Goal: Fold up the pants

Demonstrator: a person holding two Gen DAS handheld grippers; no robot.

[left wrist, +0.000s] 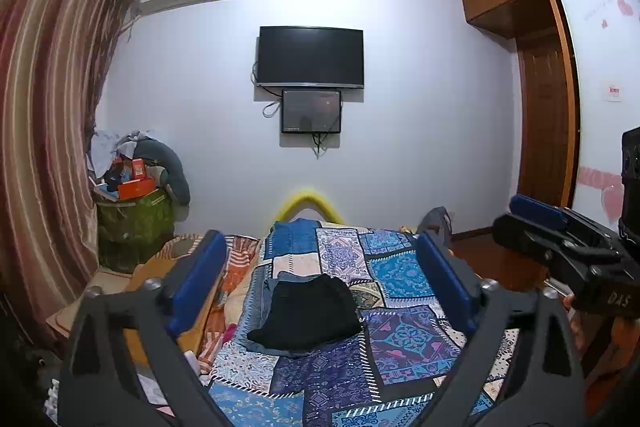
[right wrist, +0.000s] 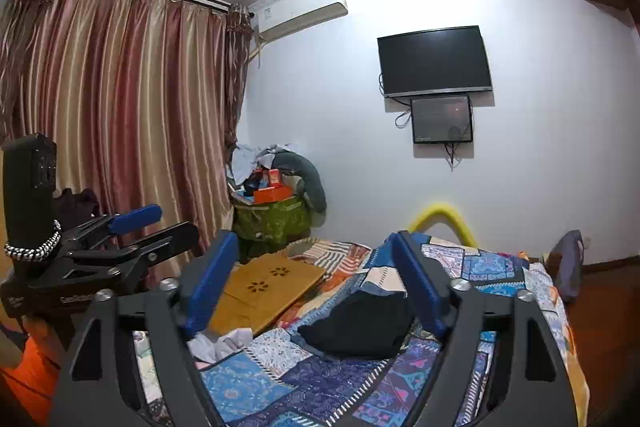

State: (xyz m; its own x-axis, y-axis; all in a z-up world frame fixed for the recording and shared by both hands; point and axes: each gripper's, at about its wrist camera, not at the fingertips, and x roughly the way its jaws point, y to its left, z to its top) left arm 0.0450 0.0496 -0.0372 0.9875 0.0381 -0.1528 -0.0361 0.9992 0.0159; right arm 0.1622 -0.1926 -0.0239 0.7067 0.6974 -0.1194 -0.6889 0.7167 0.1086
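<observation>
The black pants (left wrist: 308,311) lie folded into a compact bundle in the middle of the patchwork quilt (left wrist: 400,267), on top of a blue-grey garment (left wrist: 262,291). My left gripper (left wrist: 319,239) is held above the bed, open, nothing between its blue pads (left wrist: 196,283); the pants show beyond the gap. In the right wrist view the same black pants (right wrist: 360,323) rest on the quilt (right wrist: 256,379), partly hidden by a pad (right wrist: 420,287). My right gripper (right wrist: 313,241) is open and holds nothing. Each gripper shows in the other's view: right gripper (left wrist: 516,219), left gripper (right wrist: 178,221).
A tan wooden board (right wrist: 264,287) and crumpled white cloth (right wrist: 224,341) lie on the bed's left side. A green bin (left wrist: 132,227) piled with boxes stands by the striped curtain (left wrist: 48,107). A yellow padded footboard (left wrist: 308,201), a wall television (left wrist: 310,57) and a wardrobe (left wrist: 544,107) lie beyond.
</observation>
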